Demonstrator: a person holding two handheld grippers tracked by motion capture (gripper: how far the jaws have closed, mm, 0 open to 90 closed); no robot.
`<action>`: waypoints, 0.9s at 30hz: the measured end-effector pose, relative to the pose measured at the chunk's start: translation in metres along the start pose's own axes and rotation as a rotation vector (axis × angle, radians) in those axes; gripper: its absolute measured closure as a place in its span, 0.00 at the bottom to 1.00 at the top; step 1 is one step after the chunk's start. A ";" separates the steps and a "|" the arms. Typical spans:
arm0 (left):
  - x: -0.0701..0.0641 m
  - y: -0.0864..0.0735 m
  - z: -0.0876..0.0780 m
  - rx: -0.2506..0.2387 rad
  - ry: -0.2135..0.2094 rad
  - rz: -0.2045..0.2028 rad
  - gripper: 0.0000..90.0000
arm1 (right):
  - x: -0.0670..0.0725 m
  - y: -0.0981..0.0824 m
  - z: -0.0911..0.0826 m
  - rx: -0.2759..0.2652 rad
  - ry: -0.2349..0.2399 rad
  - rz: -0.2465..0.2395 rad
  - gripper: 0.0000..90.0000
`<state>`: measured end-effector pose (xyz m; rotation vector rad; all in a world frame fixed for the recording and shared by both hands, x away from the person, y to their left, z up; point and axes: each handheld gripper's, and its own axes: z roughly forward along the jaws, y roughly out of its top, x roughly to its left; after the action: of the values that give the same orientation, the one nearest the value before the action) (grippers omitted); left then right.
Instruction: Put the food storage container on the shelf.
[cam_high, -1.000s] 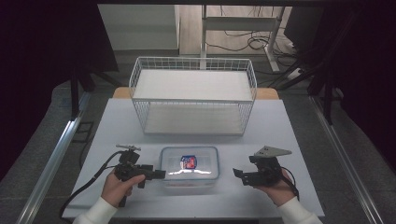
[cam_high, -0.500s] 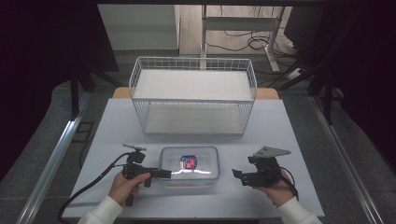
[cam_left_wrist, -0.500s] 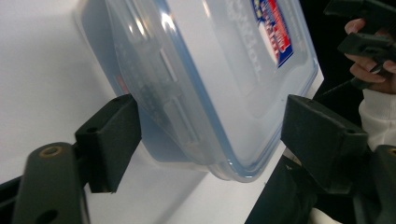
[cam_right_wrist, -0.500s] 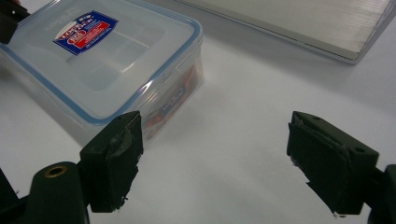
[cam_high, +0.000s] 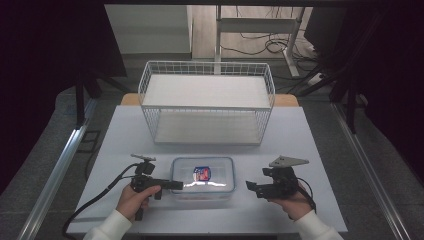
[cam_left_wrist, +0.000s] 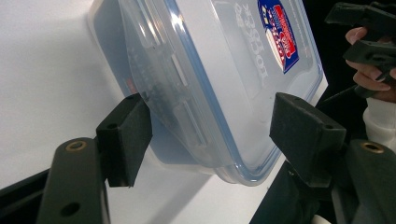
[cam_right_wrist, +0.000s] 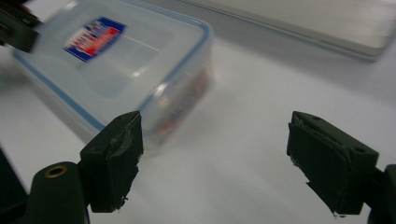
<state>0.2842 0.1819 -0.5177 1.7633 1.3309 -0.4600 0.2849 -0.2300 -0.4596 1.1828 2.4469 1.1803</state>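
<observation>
Left gripper (cam_left_wrist: 210, 135): jaws just closing around container (cam_high: 202, 176) corner, not yet clamped.
Right gripper (cam_right_wrist: 215, 158): held wide open, nothing gripped.

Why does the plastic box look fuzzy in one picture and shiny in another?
In the right gripper view the plastic box is soft and out of focus, its sticker smeared; in the left gripper view it is sharper, with a bright glare spot on the lid rim; in the high view a light streak glints along its lid.
</observation>
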 end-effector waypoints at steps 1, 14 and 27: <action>0.000 0.000 0.000 0.000 -0.001 -0.001 0.33 | 0.001 0.001 0.002 0.001 0.019 0.012 0.21; 0.001 0.000 0.000 -0.002 -0.007 0.001 0.34 | -0.003 0.013 0.060 0.120 0.338 0.400 0.21; 0.002 0.000 0.001 -0.003 -0.013 -0.008 0.34 | -0.009 0.006 0.074 0.167 0.398 0.509 0.41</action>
<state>0.2852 0.1825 -0.5193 1.7499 1.3301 -0.4726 0.3288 -0.1915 -0.5061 1.8599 2.6498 1.4832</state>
